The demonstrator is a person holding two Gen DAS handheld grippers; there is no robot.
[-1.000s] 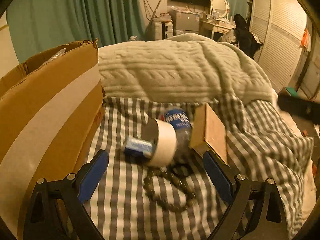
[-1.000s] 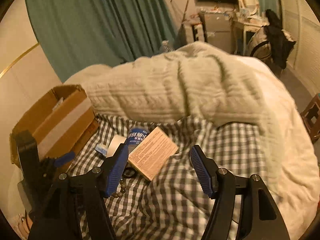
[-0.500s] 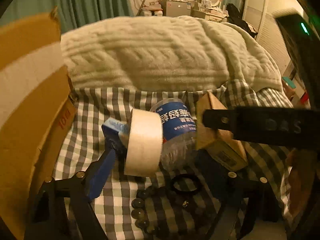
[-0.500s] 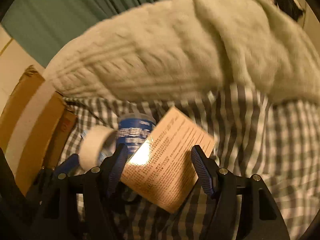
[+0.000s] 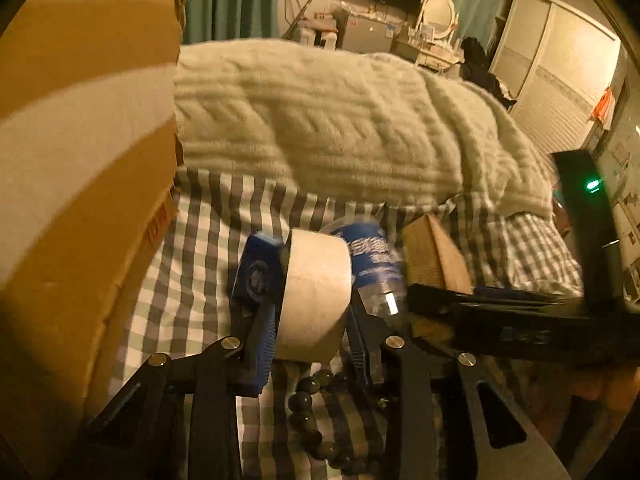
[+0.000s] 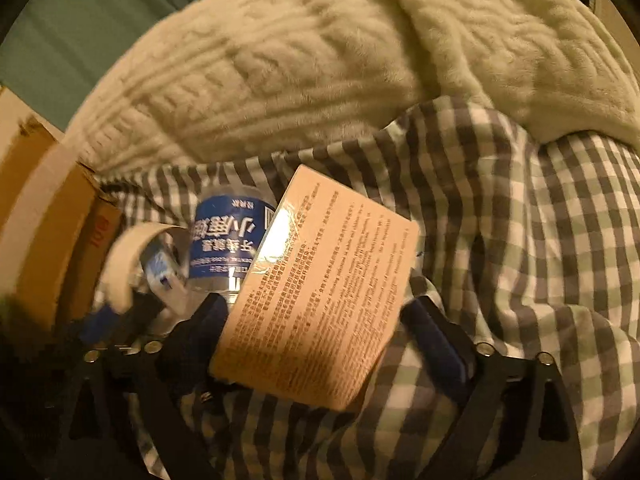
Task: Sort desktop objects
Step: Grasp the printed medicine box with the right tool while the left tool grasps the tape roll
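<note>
A roll of beige tape (image 5: 314,300) stands on edge on the checked sheet, and my left gripper (image 5: 312,320) has closed on it, one blue pad on each flat side. A small blue box (image 5: 256,270) leans against its left side. A plastic bottle with a blue label (image 5: 370,258) lies behind it, also seen in the right wrist view (image 6: 226,242). A tan box with printed text (image 6: 320,292) lies between the fingers of my right gripper (image 6: 320,320), whose jaws stand around it with gaps on both sides.
A large cardboard box (image 5: 80,184) stands at the left. A cream knitted blanket (image 5: 328,124) is heaped behind the objects. A string of dark beads (image 5: 312,420) lies on the checked sheet (image 6: 540,240) under my left gripper.
My left gripper moved forward and closed its jaws on the tape roll. My right gripper moved down and forward so that the tan box now sits between its fingers.
</note>
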